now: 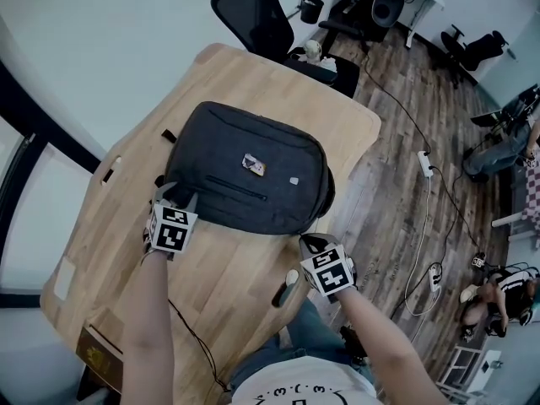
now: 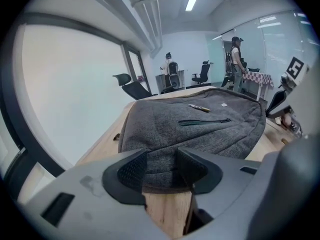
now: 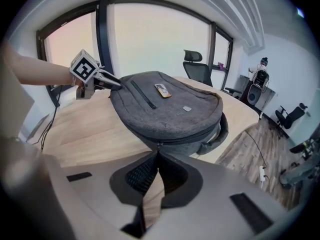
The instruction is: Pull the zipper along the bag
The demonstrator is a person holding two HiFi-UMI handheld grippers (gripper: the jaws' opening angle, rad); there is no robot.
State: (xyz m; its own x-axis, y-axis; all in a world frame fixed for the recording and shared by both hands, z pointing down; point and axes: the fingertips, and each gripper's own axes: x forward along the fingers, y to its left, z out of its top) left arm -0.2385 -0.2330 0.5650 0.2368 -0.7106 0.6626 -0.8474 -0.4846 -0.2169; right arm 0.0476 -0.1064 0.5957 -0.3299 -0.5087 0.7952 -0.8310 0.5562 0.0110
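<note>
A dark grey backpack (image 1: 245, 175) lies flat on the wooden table (image 1: 219, 277). My left gripper (image 1: 173, 197) is at the bag's near left corner. In the left gripper view the grey fabric of that edge (image 2: 162, 176) fills the gap between the pads, so the left gripper (image 2: 162, 161) is shut on it. My right gripper (image 1: 306, 240) is at the bag's near right corner. In the right gripper view its jaws (image 3: 158, 155) are closed, with the zipper pull (image 3: 158, 146) pinched at their tips. The zipper line (image 3: 192, 135) runs along the bag's side wall.
A black office chair (image 1: 253, 11) stands past the table's far end. A brown box (image 1: 101, 357) sits at the table's near left corner. To the right the table drops to wood floor with cables and a power strip (image 1: 426, 163). People stand in the far background (image 2: 235, 59).
</note>
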